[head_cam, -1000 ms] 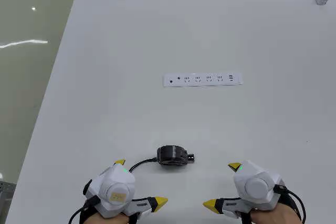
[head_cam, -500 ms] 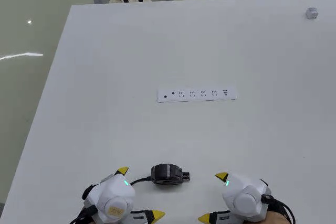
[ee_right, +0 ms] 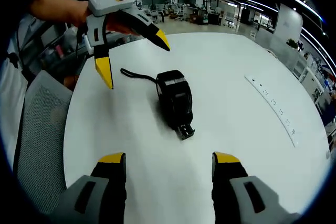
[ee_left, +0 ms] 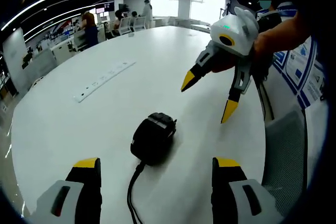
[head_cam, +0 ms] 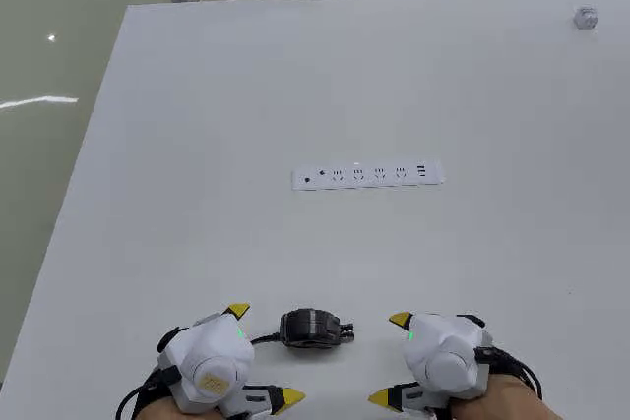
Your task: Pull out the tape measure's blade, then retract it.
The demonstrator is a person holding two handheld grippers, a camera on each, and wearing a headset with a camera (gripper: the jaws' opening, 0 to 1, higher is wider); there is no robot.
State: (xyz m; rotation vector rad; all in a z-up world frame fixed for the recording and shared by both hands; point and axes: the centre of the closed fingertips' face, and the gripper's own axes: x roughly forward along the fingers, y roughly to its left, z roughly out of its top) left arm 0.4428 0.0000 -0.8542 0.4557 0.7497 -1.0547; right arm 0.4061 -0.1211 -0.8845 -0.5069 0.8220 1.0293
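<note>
Tape measure (head_cam: 313,328) flanked closer than a second ago by left gripper (head_cam: 264,353) and right gripper (head_cam: 390,359), both spread and empty, grasp seemingly next, blade undrawn.

The tape measure (head_cam: 311,328) lies between the left gripper (head_cam: 263,354) and the right gripper (head_cam: 390,359), both with jaws spread, with bare table (head_cam: 197,194) on each side. The power strip (head_cam: 366,176) lies well apart beyond it. 1 small grey item (head_cam: 586,18), possibly a nut, sits at the far corner.
</note>
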